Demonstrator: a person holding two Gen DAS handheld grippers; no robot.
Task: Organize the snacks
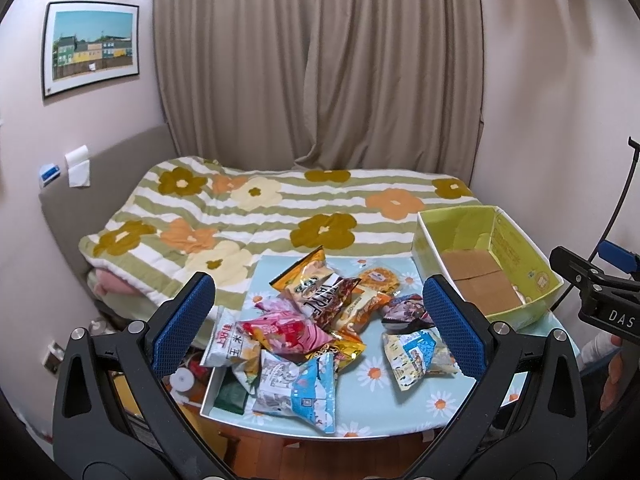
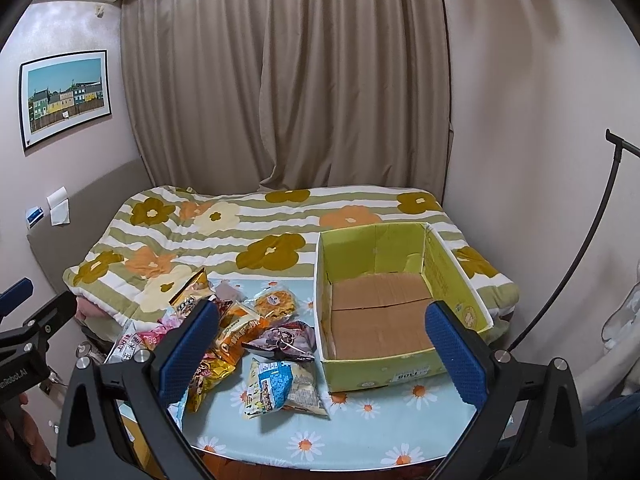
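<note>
Both grippers hang spread wide with nothing between their blue pads: the left gripper (image 1: 320, 328) above the snack pile (image 1: 316, 320), the right gripper (image 2: 322, 350) nearer the cardboard box (image 2: 452, 268), which stands bare inside at the table's (image 2: 360, 436) far right corner, one side out over the bed. The packets lie heaped and overlapping along the table's left edge (a few poke past it). A careless pinch there could, I judge, drag a neighbour off that edge onto the floor. Slick foil may slip from the pads. The light box could also tip or skid if a packet strikes its wall.
</note>
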